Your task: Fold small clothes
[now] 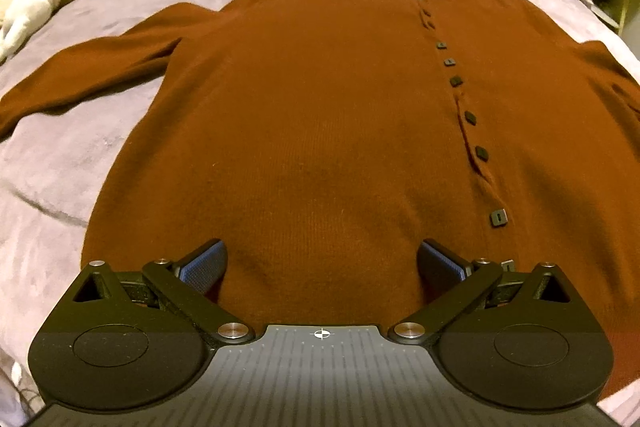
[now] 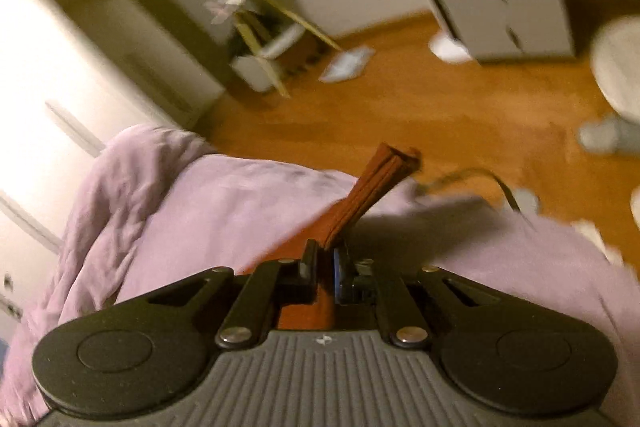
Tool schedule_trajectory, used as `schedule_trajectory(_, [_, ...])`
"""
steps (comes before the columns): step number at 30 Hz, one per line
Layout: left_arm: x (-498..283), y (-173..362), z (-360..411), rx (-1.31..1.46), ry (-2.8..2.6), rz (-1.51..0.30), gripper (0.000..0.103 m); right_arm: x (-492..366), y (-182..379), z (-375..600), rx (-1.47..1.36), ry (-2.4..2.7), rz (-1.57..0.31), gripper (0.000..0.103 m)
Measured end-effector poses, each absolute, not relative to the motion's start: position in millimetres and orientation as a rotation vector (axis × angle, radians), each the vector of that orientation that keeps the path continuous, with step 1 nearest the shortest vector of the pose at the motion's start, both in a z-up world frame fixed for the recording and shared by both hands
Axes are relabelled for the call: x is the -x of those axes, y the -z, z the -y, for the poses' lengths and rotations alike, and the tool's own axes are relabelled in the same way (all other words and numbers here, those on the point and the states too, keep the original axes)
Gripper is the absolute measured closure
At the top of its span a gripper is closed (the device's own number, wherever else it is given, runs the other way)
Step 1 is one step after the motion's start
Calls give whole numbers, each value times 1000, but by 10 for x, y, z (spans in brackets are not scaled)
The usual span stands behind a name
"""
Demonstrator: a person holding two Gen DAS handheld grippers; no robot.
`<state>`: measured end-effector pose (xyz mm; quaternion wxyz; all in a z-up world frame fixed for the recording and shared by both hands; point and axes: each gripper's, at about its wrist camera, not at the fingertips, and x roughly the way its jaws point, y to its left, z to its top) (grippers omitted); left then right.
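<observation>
Rust-brown knit, a buttoned cardigan (image 1: 320, 115), lies spread flat on a lilac sheet (image 1: 60, 163) over the bed, its sleeves reaching out to either side. The left gripper (image 1: 322, 263) hangs over the hem with its jaws wide apart, gripping nothing. The right gripper (image 2: 326, 259) has its jaws clamped on a bunched sleeve cuff (image 2: 380, 179), lifted above the bed's edge beside the wooden floor (image 2: 440, 99).
</observation>
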<state>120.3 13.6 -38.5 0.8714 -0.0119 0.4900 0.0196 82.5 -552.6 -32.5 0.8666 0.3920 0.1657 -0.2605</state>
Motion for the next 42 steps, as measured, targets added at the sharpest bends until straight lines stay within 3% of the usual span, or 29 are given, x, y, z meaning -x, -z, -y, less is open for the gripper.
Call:
schedule_trajectory(8, [-1201, 42, -222, 62, 28, -911, 0, -1302, -261, 3803, -479, -23, -362, 97])
schedule_trajectory(14, [-1489, -362, -76, 152, 221, -787, 0, -1434, 143, 2734, -396, -287, -578, 91])
schedule_trajectory(19, [-1979, -232, 293, 217, 377, -836, 0, -1244, 463, 2812, -441, -223, -682, 88])
schedule_trajectory(21, [-2193, -84, 461, 256, 409, -879, 1, -1133, 524, 2912, -454, -183, -689, 81])
schedule_trajectory(22, [-2291, -5, 537, 283, 417, -903, 3, -1101, 529, 2979, -454, -173, -690, 79])
schedule_trajectory(24, [-2478, 162, 630, 341, 419, -957, 24, -1014, 563, 3087, -446, -163, -689, 74])
schedule_trajectory(28, [-2651, 462, 597, 461, 398, -1052, 33, -866, 620, 3278, -462, -155, -695, 69])
schedule_trajectory(32, [-2718, 557, 515, 547, 380, -1074, 56, -852, 690, 3349, -488, -158, -694, 66])
schedule_trajectory(34, [-2762, 577, 526, 560, 378, -1095, 80, -877, 728, 3348, -504, -158, -699, 66])
schedule_trajectory(35, [-2790, 582, 554, 555, 390, -1109, 99, -885, 735, 3343, -513, -156, -696, 66])
schedule_trajectory(42, [-2798, -51, 486, 454, 417, -923, 100, -969, 675, 3296, -525, -161, -685, 66])
